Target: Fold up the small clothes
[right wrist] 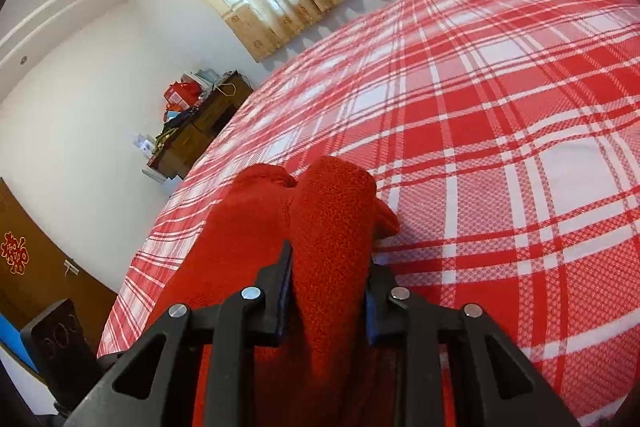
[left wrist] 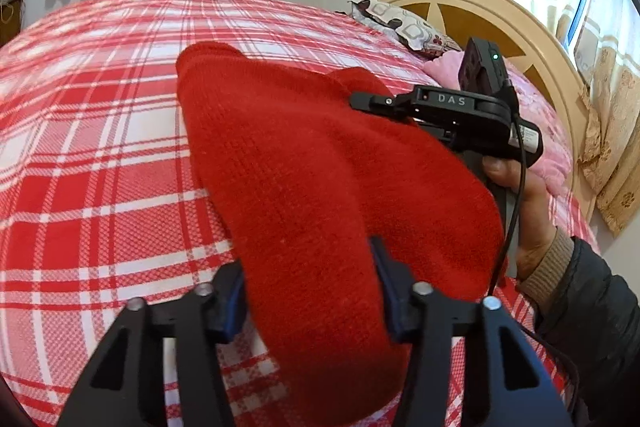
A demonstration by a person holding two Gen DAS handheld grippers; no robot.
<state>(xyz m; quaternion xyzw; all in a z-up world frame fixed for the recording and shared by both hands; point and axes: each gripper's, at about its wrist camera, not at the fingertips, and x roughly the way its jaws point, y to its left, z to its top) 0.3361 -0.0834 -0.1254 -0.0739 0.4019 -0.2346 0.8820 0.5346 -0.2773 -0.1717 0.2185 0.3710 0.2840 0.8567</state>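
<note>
Red garment hides left fingers' contact (bunched).

A wide bed covered in a red-and-white plaid woven sheet carries a patterned white-and-brown pillow and a rumpled pink blanket against its rounded cream wooden headboard.
</note>
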